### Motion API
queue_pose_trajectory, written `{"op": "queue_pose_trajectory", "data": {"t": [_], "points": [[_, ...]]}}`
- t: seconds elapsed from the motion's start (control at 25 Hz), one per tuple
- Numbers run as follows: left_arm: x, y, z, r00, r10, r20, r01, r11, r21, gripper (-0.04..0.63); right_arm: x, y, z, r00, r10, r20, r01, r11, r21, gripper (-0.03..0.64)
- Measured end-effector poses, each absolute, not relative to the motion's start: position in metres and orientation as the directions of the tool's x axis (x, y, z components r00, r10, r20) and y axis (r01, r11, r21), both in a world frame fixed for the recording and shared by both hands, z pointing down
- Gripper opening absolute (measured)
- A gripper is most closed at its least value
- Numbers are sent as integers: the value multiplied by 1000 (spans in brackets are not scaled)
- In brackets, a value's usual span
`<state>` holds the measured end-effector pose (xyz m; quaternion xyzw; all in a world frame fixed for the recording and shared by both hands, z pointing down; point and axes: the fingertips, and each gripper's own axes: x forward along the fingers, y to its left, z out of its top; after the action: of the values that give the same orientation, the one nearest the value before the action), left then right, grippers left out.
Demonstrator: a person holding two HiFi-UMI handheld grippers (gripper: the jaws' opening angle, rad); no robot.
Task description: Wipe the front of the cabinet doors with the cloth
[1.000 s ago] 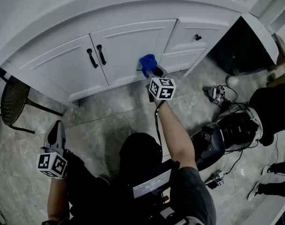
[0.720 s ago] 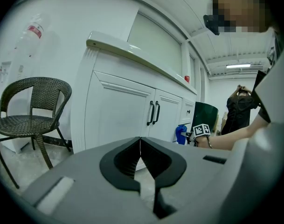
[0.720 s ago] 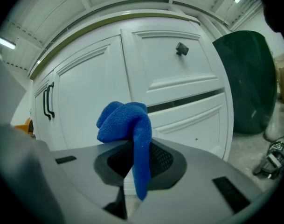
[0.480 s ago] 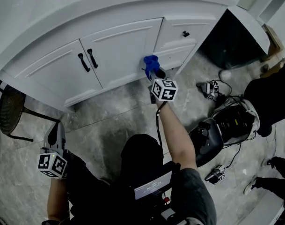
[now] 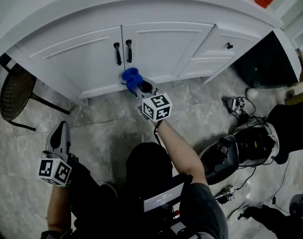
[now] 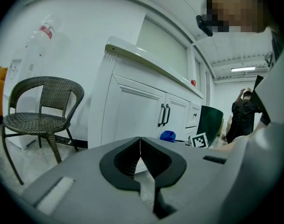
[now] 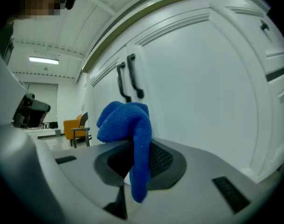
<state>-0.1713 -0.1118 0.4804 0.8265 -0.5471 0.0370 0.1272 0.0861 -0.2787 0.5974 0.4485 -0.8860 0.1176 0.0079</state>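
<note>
The right gripper [image 5: 140, 86] reaches out to the white cabinet; its fingers are clamped on a blue cloth [image 5: 131, 78], which bunches above them and hangs in a fold between them in the right gripper view [image 7: 125, 120]. The cloth sits low on the cabinet front, just below the two black handles [image 5: 123, 52] and beside the seam where the doors meet, on the right-hand door [image 5: 166, 44] as the head view shows it; whether it presses on the panel cannot be told. Both doors are shut, as is the drawer [image 5: 226, 46] further right, so nothing inside the cabinet can be seen. The left gripper [image 5: 59, 133] hangs low over the grey stone floor [image 5: 106, 128], well apart from the cabinet; its fingers [image 6: 153, 157] are closed together with nothing between them. A wicker chair [image 6: 39, 106] stands beside the cabinet's left end; black gear with cables [image 5: 241, 138] lies on the floor to the right.
</note>
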Motion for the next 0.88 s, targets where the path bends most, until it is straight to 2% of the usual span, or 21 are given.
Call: {"op": "queue_pose_trajectory", "data": {"t": [0.16, 0.36, 0.6, 0.88], "points": [[-187, -107, 488, 366, -904, 222, -927, -335, 168, 3, 56, -288, 626, -611, -777, 153, -788, 579, -209, 52], [-190, -109, 495, 351, -905, 238, -934, -320, 159, 3, 74, -298, 642, -579, -800, 155, -812, 548, -203, 52], [-165, -113, 500, 377, -891, 254, -926, -353, 134, 3, 133, -308, 651, -506, -843, 179, -860, 480, -173, 52], [-130, -120, 498, 442, -856, 268, -897, -425, 120, 3, 245, -316, 668, -334, -915, 228, -941, 307, -145, 52]]}}
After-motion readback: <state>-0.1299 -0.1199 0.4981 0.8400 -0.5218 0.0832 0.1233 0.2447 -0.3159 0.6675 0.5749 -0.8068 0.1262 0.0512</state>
